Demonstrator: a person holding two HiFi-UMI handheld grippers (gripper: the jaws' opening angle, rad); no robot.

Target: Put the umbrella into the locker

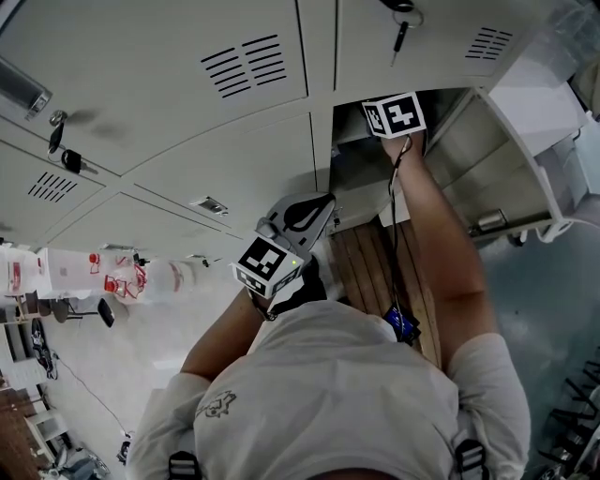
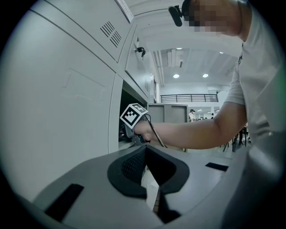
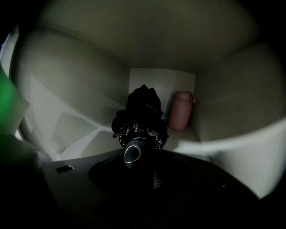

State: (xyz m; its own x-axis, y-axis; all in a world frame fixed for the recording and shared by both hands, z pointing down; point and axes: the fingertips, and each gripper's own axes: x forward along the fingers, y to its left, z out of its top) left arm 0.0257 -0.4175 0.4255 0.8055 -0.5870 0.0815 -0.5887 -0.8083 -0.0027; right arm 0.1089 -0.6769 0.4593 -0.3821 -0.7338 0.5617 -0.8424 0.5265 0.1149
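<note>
A folded black umbrella (image 3: 140, 114) stands tilted inside the open locker (image 1: 361, 159), its canopy towards the back wall. My right gripper (image 3: 134, 156) is shut on its rounded handle end (image 3: 132, 153). From the head view only that gripper's marker cube (image 1: 394, 114) shows at the locker mouth; its jaws are hidden inside. The left gripper view also shows the cube (image 2: 133, 115) at the opening. My left gripper (image 1: 302, 217) hangs outside, level, in front of the closed doors. Its jaws (image 2: 149, 165) stand shut with nothing between them.
A pink cylindrical bottle (image 3: 181, 110) stands at the locker's back right, beside the umbrella. The locker door (image 1: 525, 122) is swung open to the right. A wooden bench (image 1: 375, 262) lies below the opening. Keys hang from neighbouring doors (image 1: 403, 28) (image 1: 61, 141).
</note>
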